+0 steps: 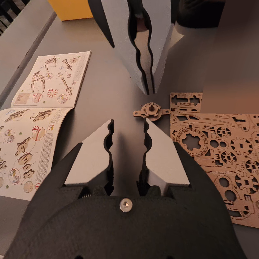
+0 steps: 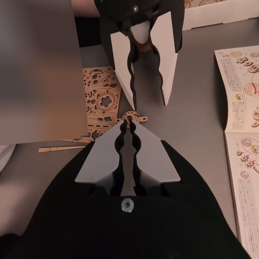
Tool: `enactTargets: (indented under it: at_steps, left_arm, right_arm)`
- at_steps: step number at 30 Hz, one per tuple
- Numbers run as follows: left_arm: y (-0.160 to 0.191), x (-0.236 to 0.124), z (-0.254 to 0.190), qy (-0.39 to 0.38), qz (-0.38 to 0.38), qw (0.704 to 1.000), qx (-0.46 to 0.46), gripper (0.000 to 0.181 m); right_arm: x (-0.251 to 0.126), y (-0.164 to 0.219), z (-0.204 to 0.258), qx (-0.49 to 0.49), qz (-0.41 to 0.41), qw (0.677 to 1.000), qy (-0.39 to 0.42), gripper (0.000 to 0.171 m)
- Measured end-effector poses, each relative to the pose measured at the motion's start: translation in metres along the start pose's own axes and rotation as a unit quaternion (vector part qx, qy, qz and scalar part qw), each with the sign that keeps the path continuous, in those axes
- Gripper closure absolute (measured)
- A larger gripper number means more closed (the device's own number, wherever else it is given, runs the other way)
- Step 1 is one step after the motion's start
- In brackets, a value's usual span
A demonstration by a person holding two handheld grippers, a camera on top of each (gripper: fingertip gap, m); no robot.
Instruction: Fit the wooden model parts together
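Observation:
A small round wooden assembly (image 1: 151, 112) with two side tabs lies flat on the grey table (image 1: 105, 84). My left gripper (image 1: 129, 121) is open and empty, its tips just short of the assembly. My right gripper (image 1: 150, 92) comes from the far side, jaws almost together with a slim gap and nothing seen between them, tips just behind the assembly. In the right wrist view the right gripper (image 2: 127, 120) has its tips over the assembly (image 2: 143, 119), and the open left gripper (image 2: 150, 106) is opposite. A laser-cut wooden parts sheet (image 1: 210, 154) lies right of the assembly.
An open instruction booklet (image 1: 42, 112) lies on the left, also in the right wrist view (image 2: 241, 112). A yellow box (image 1: 70, 9) stands at the back. A thin wooden strip (image 2: 61, 149) lies by the parts sheet (image 2: 100, 98). A white box (image 2: 210, 18) stands at the table edge. The left gripper's tips are roughly 4 centimeters from the right gripper's.

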State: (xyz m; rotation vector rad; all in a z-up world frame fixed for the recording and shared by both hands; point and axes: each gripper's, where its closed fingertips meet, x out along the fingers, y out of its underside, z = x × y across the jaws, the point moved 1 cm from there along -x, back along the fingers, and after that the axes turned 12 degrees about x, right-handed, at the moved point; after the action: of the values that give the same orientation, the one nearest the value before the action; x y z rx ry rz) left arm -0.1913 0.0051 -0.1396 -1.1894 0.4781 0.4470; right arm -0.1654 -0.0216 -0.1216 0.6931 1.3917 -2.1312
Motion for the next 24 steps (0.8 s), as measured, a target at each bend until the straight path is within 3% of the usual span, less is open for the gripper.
enactTargets:
  at_steps: [4, 10, 16, 19, 24]
  left_arm:
    - [-0.002, -0.001, -0.009, 0.054, -0.002, 0.997, -0.05, 0.133]
    - [-0.003, 0.007, -0.023, 0.064, 0.021, 0.997, -0.025, 0.12]
    - [-0.001, 0.006, -0.019, 0.059, 0.02, 0.997, -0.036, 0.12]
    - [-0.001, 0.005, -0.016, 0.054, 0.019, 0.997, -0.046, 0.123]
    - [0.003, 0.004, -0.01, 0.038, 0.023, 0.998, -0.041, 0.126]
  right_arm:
    - [0.005, 0.002, 0.003, -0.021, -0.007, 1.0, -0.015, 0.171]
    - [0.016, 0.011, 0.004, -0.011, 0.018, 0.999, -0.024, 0.171]
    - [0.019, 0.012, 0.012, -0.026, 0.025, 0.999, -0.035, 0.171]
    - [0.011, 0.008, 0.006, -0.058, -0.009, 0.998, -0.029, 0.171]
    - [0.013, 0.014, 0.004, -0.037, -0.004, 0.998, -0.048, 0.171]
